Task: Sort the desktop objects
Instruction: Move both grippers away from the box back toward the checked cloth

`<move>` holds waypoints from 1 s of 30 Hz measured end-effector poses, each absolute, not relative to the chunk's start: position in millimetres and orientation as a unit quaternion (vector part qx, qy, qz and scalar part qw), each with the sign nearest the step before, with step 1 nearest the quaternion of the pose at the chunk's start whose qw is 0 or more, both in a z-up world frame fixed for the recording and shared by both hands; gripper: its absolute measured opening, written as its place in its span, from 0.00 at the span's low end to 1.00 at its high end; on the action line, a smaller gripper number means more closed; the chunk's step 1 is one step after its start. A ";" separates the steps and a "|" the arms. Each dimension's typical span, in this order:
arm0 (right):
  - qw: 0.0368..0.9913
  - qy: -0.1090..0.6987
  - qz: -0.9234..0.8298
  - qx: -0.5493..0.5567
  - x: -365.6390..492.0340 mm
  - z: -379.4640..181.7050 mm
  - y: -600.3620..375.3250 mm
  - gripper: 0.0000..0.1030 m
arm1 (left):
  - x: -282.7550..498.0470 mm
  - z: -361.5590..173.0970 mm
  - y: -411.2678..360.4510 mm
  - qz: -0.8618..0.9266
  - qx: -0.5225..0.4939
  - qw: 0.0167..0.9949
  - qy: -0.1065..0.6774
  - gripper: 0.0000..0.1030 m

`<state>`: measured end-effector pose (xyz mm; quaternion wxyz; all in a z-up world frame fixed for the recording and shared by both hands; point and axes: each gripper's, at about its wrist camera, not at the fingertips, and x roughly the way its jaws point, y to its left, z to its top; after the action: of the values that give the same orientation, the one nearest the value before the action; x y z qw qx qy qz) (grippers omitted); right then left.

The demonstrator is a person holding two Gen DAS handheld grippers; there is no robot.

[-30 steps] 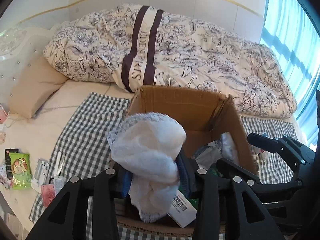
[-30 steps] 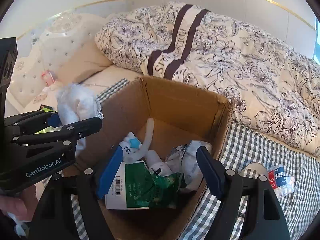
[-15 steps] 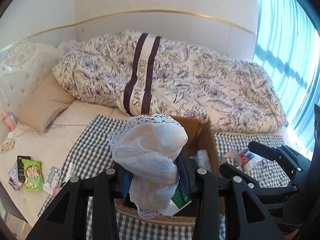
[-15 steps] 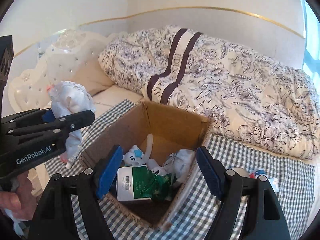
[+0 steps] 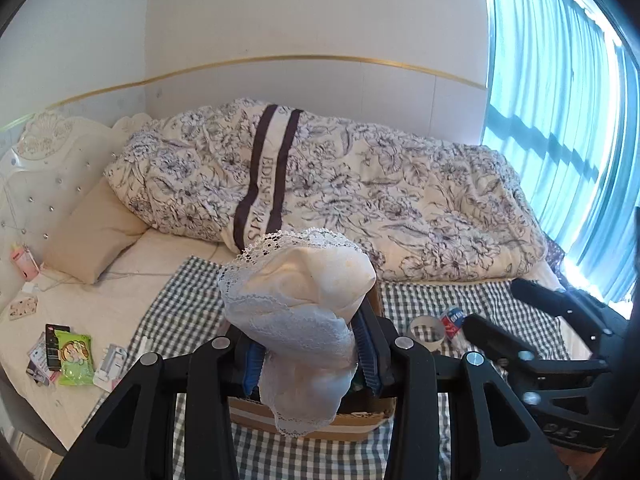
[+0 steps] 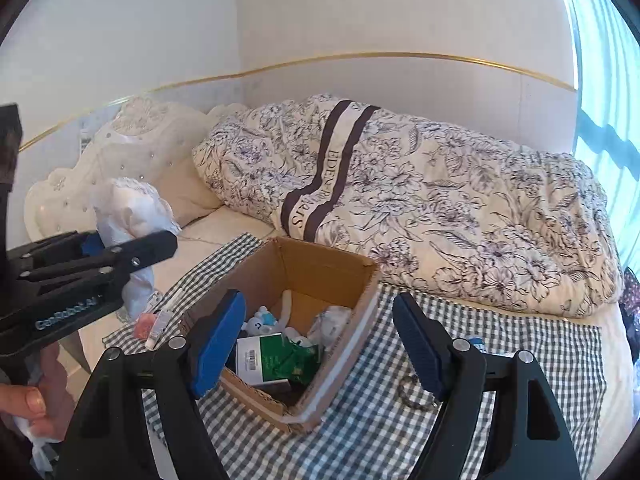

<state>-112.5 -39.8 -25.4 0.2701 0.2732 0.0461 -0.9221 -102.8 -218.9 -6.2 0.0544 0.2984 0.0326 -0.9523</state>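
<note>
Lace-edged white cloth point(image 5: 298, 312) is bunching soft and crumpled between the blue ribbed pads of the left gripper point(image 5: 308, 354), which is pinching it above the open cardboard box point(image 6: 320, 272). Right gripper point(image 6: 316, 340) is hovering spread wide, empty, over the box's green packet point(image 6: 280, 360).

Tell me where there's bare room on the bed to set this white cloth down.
Free: the checked cloth between the box and the duvet, and the sheet between the pillow and the checked cloth. Crowded: the box, already part full, and the bed's near left edge around the green packet.
</note>
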 end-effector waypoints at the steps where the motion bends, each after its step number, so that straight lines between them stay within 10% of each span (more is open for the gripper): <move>1: 0.269 0.045 -0.922 0.273 -111.7 -25.0 -36.7 0.74 | -107.0 -9.8 -217.8 -0.950 0.305 0.054 0.031 0.41; 8: 0.264 0.042 -0.924 0.272 -111.0 -27.6 -20.8 0.74 | -137.7 -37.5 -224.5 -0.948 0.310 0.069 0.029 0.67; 30: 0.218 0.016 -0.944 0.247 -96.3 -14.5 65.5 0.76 | -121.2 -6.7 -166.7 -0.964 0.258 0.040 0.043 0.80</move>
<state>-96.3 65.5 -14.5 0.2180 0.2469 0.0159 -0.9441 -121.2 -166.7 -6.7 0.0399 0.2578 0.0432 -0.9644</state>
